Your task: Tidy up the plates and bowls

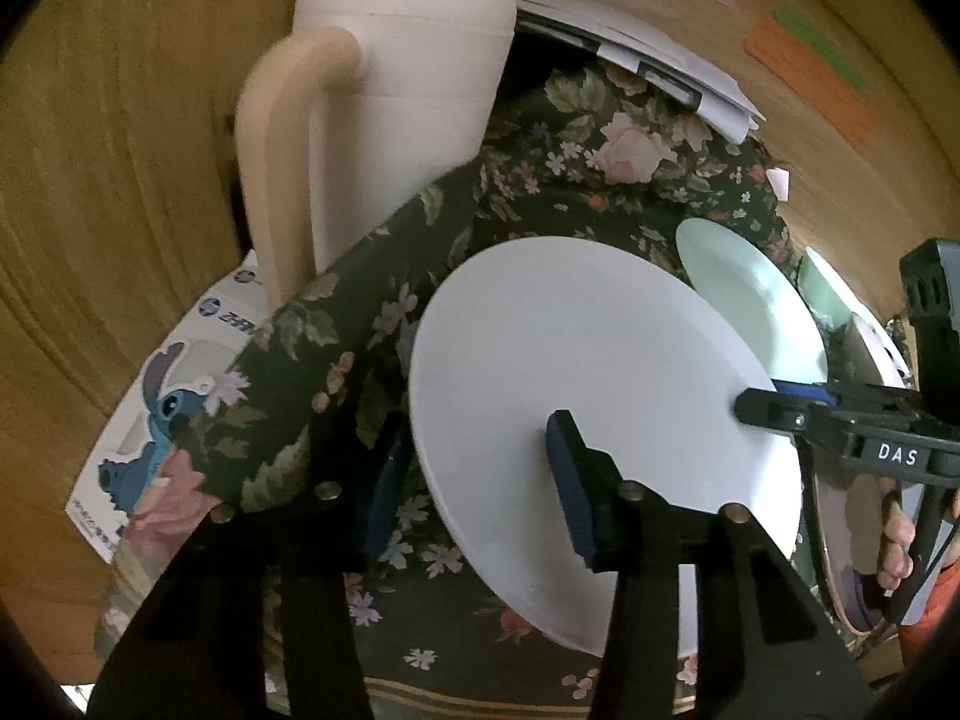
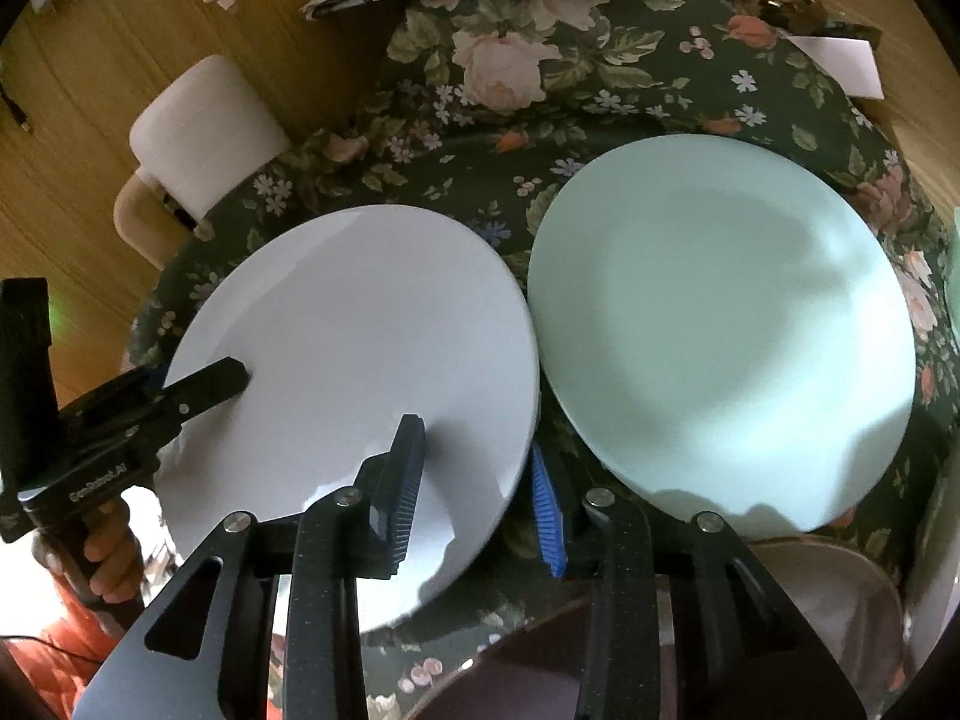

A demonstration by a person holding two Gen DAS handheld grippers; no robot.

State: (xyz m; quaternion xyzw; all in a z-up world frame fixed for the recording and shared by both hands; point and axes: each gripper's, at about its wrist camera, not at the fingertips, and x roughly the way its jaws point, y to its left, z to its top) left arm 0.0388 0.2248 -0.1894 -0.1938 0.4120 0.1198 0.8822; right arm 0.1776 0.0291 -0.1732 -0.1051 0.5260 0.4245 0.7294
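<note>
Both grippers clamp the white plate [image 2: 354, 360] at opposite rims.
Left gripper [image 1: 474, 480] and right gripper [image 2: 480, 480] pinch it near the table's [image 2: 600, 90] front edge, beside the green plate [image 2: 720, 330]; next, lift level and stack.

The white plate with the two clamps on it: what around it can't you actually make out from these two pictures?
- Whether the pads press the white plate: one finger of the left gripper and of the right gripper sits under the rim, in both views.
- Dishes past the pale green plate: cut off at the frame edges.
- Papers at the table's far side: print too small, left wrist view.
</note>
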